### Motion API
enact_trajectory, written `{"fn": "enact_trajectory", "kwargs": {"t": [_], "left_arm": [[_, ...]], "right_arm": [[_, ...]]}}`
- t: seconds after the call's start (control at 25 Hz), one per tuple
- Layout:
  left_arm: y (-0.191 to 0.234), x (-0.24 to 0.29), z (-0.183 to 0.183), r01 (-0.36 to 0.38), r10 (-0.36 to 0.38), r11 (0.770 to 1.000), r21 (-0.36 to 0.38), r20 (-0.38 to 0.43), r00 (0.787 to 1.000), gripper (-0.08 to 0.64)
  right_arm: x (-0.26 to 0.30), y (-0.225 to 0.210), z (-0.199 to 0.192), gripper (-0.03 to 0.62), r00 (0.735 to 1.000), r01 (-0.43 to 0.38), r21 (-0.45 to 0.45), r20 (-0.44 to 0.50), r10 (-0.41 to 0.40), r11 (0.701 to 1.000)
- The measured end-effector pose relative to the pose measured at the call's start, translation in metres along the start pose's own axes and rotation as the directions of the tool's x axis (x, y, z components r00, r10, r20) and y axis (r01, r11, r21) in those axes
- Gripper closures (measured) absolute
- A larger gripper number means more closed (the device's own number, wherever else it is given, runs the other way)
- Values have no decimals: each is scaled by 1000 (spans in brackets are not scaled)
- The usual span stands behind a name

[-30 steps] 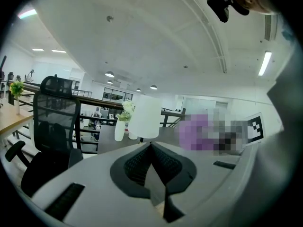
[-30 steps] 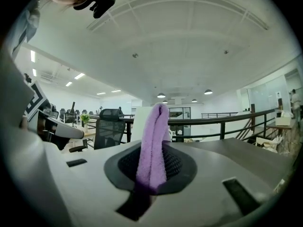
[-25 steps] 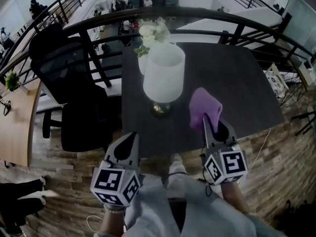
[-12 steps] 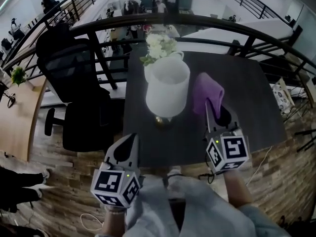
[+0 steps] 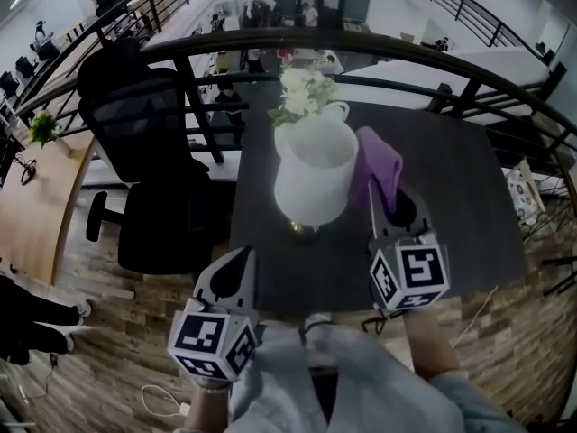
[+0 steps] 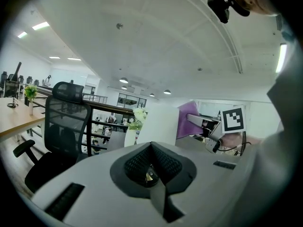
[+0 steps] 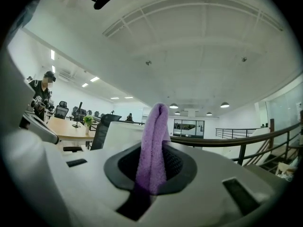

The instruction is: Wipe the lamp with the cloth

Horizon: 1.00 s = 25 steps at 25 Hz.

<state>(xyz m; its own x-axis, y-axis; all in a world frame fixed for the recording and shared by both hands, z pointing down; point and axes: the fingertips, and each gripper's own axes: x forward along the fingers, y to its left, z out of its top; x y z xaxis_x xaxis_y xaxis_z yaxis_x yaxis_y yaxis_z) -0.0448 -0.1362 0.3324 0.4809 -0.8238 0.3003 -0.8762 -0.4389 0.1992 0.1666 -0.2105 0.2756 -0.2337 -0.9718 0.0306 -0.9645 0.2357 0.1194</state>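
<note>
The right hand-held gripper pinches a purple cloth, its jaws pressed onto the lower end of the fabric, so that the cloth stands up out of them as a narrow folded strip. It is held above the dark bench, just right of the lamp. The cloth's left edge lies against the right side of the white shade in the head view (whether the two actually touch cannot be told). The lamp stands upright toward the left half of the bench, with a brass-coloured base showing under the shade's near rim. Just behind it, at the far left of the bench, is a white vase of pale flowers. The left hand-held gripper hangs off the near left edge of the bench, well apart from the lamp, its jaws pressed together with nothing between them. A black chair stands left of the bench, and a dark railing curves along its far side.
</note>
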Motion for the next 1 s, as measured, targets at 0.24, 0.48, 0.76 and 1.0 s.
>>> {"fn": "enact_trajectory", "kwargs": {"t": [0.24,0.48,0.76,1.0], "left_arm": [[1,2,-1,0,0,1000,2,2,1000,549],[5,3,-1,3,-3,1000,11,4,1000,549],[12,-1,-1,-7,8,1000,-3,6,1000,551],[16,-4,-4,-11,11,1000,-2,5,1000,549]], "right_arm": [[-4,17,3,541,1000,-19,-39,12,19,999],[-7,32,11,541,999,-32,-69,31,35,997],[-8,54,19,541,996,-64,-117,54,70,991],[-9,75,25,541,992,-97,-172,68,111,980]]}}
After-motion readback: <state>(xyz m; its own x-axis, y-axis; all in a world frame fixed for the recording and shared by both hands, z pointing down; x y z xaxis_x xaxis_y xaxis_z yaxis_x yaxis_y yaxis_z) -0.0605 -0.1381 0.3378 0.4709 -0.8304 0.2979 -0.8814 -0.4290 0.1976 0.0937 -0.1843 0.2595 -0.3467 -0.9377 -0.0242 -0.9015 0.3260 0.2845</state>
